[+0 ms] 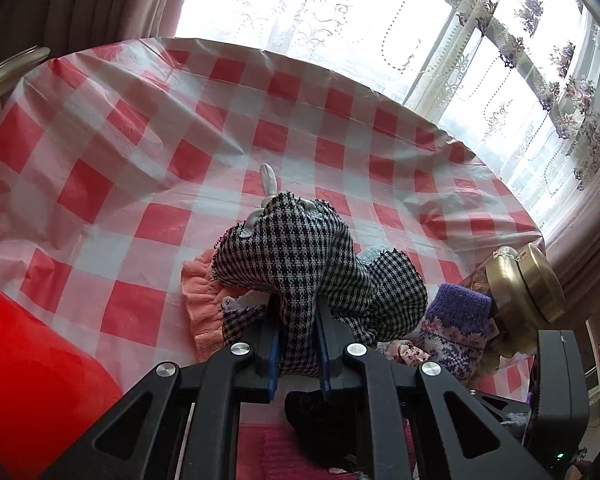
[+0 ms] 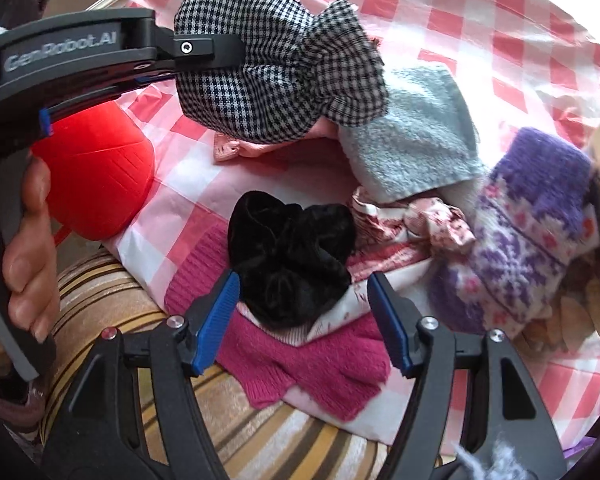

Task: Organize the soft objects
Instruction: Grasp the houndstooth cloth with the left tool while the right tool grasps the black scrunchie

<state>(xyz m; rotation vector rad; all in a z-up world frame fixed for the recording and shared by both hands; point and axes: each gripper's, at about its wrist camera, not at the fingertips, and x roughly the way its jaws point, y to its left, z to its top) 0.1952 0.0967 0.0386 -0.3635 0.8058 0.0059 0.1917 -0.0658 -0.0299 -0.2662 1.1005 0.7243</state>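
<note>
My left gripper (image 1: 298, 316) is shut on a black-and-white houndstooth cloth (image 1: 300, 256) and holds it bunched above the pile; the cloth (image 2: 268, 64) and the left gripper (image 2: 204, 50) also show in the right wrist view. My right gripper (image 2: 304, 308) is open and empty, its blue pads on either side of a black velvet scrunchie (image 2: 292, 256). The scrunchie lies on a magenta knit piece (image 2: 320, 364). Beside them lie a grey fleece piece (image 2: 412, 140), a purple patterned knit sock (image 2: 528, 232) and a pink floral cloth (image 2: 420, 220).
A red-and-white checked tablecloth (image 1: 180, 128) covers the round table. A red rounded container (image 2: 96, 168) sits at the left edge. A jar with a gold lid (image 1: 528, 284) lies at the right. A peach cloth (image 1: 204, 300) lies under the pile. A striped cushion (image 2: 140, 320) is below the table edge.
</note>
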